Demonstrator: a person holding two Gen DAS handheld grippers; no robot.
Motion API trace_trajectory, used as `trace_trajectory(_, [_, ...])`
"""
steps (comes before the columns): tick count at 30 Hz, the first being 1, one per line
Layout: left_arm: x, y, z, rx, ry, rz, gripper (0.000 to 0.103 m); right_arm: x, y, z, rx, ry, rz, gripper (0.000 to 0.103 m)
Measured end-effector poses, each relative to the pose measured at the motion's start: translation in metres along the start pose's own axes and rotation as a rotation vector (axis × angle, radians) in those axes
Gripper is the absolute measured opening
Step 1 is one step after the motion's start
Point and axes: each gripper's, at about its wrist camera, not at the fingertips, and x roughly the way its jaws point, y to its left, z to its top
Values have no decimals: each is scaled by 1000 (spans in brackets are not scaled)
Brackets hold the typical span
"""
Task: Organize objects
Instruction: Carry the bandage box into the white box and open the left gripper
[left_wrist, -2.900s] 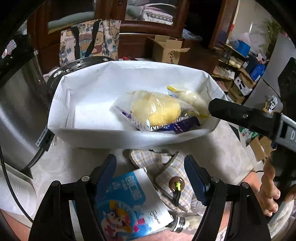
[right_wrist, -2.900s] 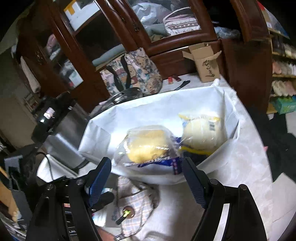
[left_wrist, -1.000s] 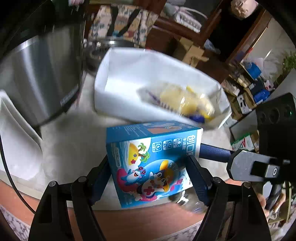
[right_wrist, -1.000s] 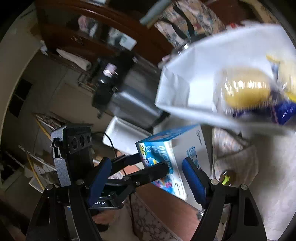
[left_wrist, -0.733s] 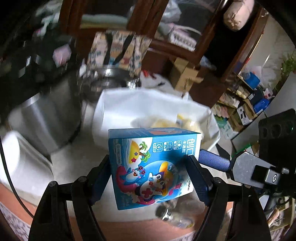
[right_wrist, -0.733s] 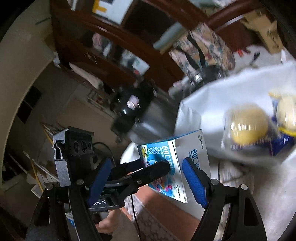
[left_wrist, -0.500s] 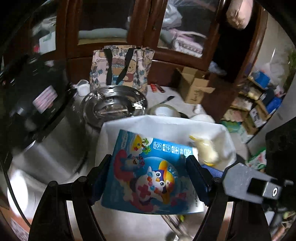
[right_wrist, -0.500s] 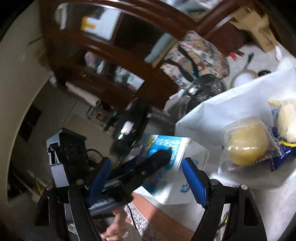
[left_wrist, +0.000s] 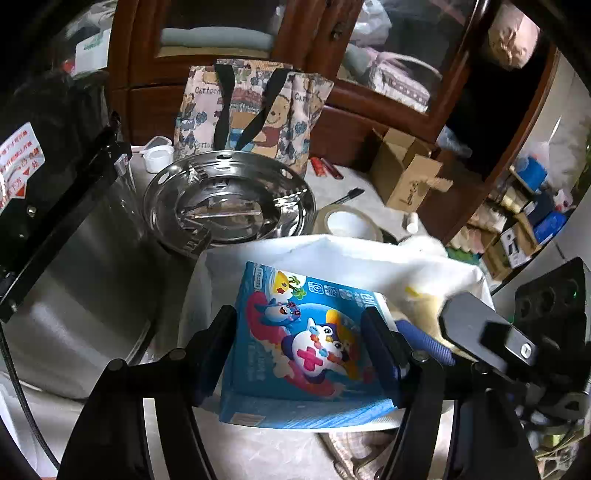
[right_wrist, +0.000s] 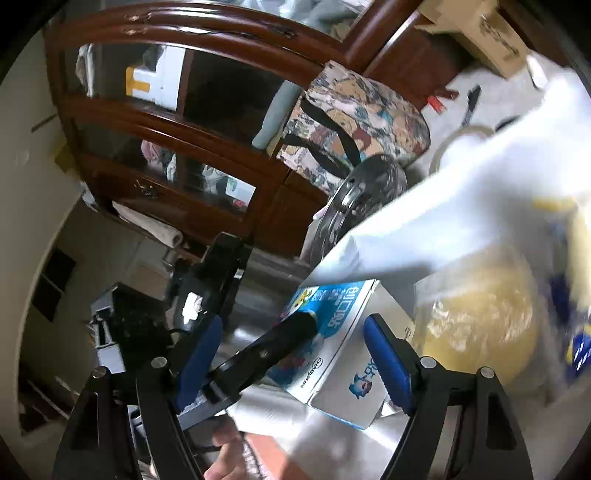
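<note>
The left gripper (left_wrist: 301, 341) has the blue cardboard box printed with a cartoon penguin (left_wrist: 306, 347) between its black fingers, which are closing on its two sides — the box is tilted over the near edge of the white paper bag (left_wrist: 354, 254), at six o'clock from the round steel dish (left_wrist: 229, 201). The right gripper (right_wrist: 293, 356) stands wide apart with nothing held, the box's white end (right_wrist: 354, 373) just beside its right-hand finger and the plastic-wrapped yellow bun (right_wrist: 480, 325) at its three o'clock — inside the bag.
</note>
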Motion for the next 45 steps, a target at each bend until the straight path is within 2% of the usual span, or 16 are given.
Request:
trace_trajectory(1, [1, 3, 0, -6, -8, -17, 66, 1, 2, 2, -24, -14, -16, 79])
trace_trajectory(4, [7, 14, 2, -48, 0, -75, 51, 12, -2, 13, -40, -3, -29, 77])
trace_trajectory(7, [14, 21, 4, -60, 18, -14, 34, 21, -12, 14, -37, 21, -58, 76])
trace_trajectory(10, [18, 23, 4, -54, 30, 27, 28, 21, -14, 12, -81, 24, -162, 73])
trace_trajectory(13, [14, 22, 3, -55, 40, 18, 28, 11, -13, 15, -82, 21, -238, 73])
trace_trajectory(18, [6, 14, -1, -24, 75, 57, 28, -6, -9, 13, -65, 34, -329, 56])
trace_trajectory(23, [-13, -3, -4, 34, 58, 36, 28, -42, 2, -9, -136, 21, -453, 55])
trace_trajectory(24, [-15, -9, -6, 51, 73, 9, 28, -49, 2, -14, -141, 17, -461, 55])
trace_trajectory(26, [-15, -18, -9, 74, 95, -19, 15, -59, 3, -23, -143, 12, -444, 55])
trace_trajectory(28, [-12, -25, -12, 100, 99, -3, 14, -66, 3, -31, -148, 16, -422, 55])
trace_trajectory(30, [-3, -23, -11, 92, 73, 63, 12, -72, 4, -39, -160, 10, -406, 55])
trace_trajectory(32, [7, -13, -8, 64, 54, 56, 12, -73, 7, -43, -184, 11, -411, 55])
trace_trajectory(36, [31, 2, -8, 31, 190, 18, 11, -66, 11, -46, -202, 45, -413, 55])
trace_trajectory(38, [34, -3, -14, 87, 255, 60, 11, -62, 11, -47, -197, 69, -404, 55])
trace_trajectory(42, [48, -10, -22, 132, 309, 169, 11, -60, 11, -48, -203, 80, -417, 55])
trace_trajectory(45, [54, -11, -22, 139, 262, 188, 11, -59, 10, -49, -201, 91, -417, 55])
